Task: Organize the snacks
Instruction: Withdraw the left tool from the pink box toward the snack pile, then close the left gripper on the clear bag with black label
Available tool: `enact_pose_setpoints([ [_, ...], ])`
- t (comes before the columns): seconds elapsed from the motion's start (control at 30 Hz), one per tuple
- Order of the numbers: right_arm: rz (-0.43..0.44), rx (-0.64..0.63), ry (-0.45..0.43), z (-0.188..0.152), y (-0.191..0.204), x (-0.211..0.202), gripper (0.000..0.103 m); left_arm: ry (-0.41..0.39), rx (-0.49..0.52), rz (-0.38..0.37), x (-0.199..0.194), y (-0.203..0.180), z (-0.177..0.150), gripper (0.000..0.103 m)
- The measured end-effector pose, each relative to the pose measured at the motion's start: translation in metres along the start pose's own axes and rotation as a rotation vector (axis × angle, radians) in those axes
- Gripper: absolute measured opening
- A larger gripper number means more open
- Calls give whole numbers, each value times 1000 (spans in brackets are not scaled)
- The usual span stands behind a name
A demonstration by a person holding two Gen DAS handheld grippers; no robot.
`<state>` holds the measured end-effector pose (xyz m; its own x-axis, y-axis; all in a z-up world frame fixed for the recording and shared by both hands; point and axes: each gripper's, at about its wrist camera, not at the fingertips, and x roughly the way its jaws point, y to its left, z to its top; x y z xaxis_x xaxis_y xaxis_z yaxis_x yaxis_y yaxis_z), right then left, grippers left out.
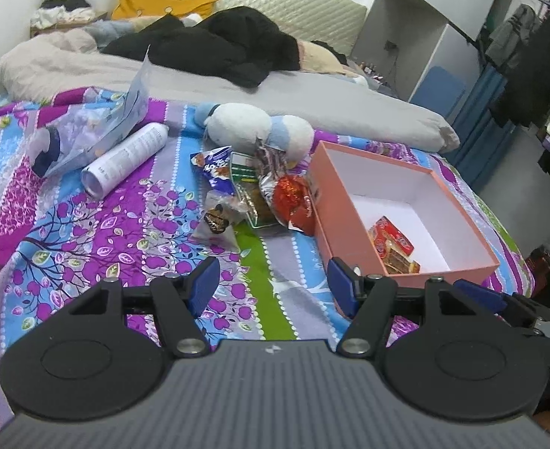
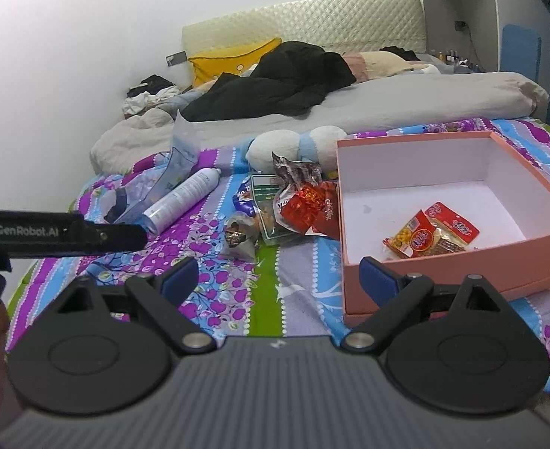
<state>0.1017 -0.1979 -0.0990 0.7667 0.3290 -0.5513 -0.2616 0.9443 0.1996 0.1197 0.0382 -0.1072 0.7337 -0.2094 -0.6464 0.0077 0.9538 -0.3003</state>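
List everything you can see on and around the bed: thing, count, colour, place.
box: one, pink, white inside, right on the bedspread
packets in box: about two, red and yellow
snack pile: several packets, red, blue, green, left of box
plush toy: one, white and blue, behind pile
spray can: one, white, lying left
plastic bag: one, clear bluish, beside can
bedspread: purple floral stripes
black clothes: heap, far on bed
pillow: one, yellow, at headboard
left tongs: open
right tongs: open
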Motion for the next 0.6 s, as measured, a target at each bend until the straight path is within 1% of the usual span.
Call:
enact_pose_setpoints([
  [0.17,-7,-47,-6,6,6,17,93,31,-40,15,29,18,6,69],
  [0.23,4,-69,-8,8,11,26,86,40,-55,16,41,26,8,69],
  [0.27,5,-80,1,10,13,32,79,45,-66,14,48,31,10,69],
  [0.3,5,-87,9,11,14,38,78,50,-78,12,56,36,12,69],
  [0.4,13,-110,35,14,19,59,75,67,-105,5,77,49,16,69],
  [0.53,6,-162,58,16,30,89,74,93,-154,0,113,71,22,69],
  [0.57,1,-178,64,16,32,98,73,98,-162,-2,121,75,24,69],
  [0.6,-7,-189,72,16,34,106,62,103,-169,-5,130,80,26,69],
])
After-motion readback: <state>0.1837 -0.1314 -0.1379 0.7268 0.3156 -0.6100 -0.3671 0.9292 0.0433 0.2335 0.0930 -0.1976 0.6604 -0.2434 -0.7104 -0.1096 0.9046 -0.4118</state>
